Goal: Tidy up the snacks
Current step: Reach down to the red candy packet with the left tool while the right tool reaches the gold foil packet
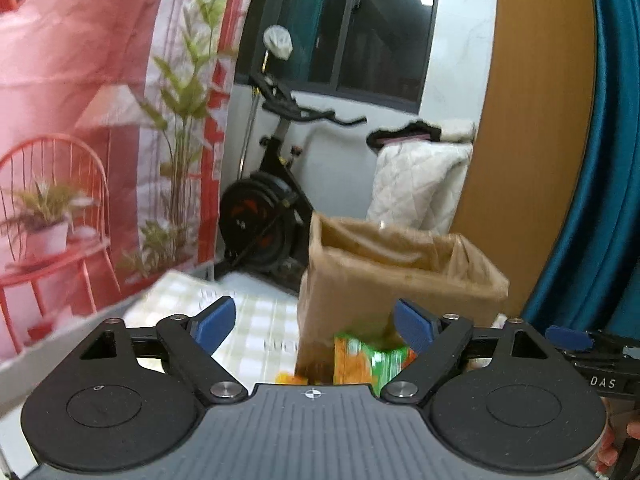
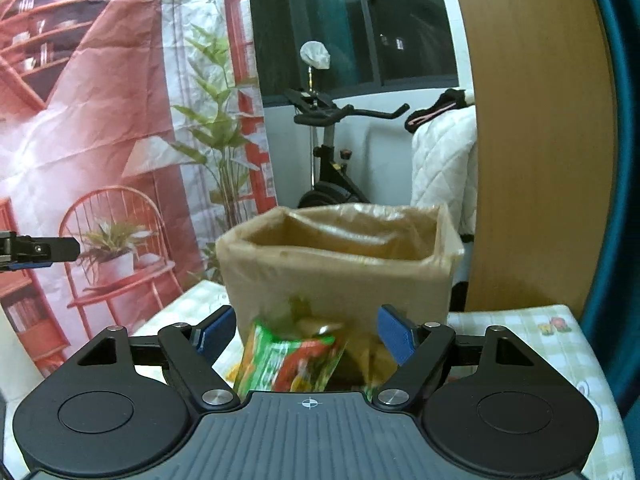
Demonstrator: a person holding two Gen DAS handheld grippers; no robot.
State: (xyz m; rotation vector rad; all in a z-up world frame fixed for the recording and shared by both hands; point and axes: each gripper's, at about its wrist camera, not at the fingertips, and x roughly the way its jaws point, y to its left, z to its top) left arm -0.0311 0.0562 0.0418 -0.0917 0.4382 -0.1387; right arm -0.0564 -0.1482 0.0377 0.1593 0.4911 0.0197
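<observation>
Left wrist view: our left claw [image 1: 314, 322] stands spread with nothing pinched. The box [image 1: 400, 276] sits just beyond it on the checked worktop [image 1: 256, 320], open mouth up. A green-orange packet [image 1: 370, 358] lies at the box's near base, blurred.

Right wrist view: the right claw [image 2: 306, 334] is also spread, and the packet [image 2: 288, 362] sits between its fingers with no pad visibly touching it. Its long axis seems to lean up and away toward the box [image 2: 340, 272]. We should centre the pads on the packet's flat sides, close gently, then lift it clear of the rim.

Snack packet [image 2: 288, 364] blurred — lower part hidden.
</observation>
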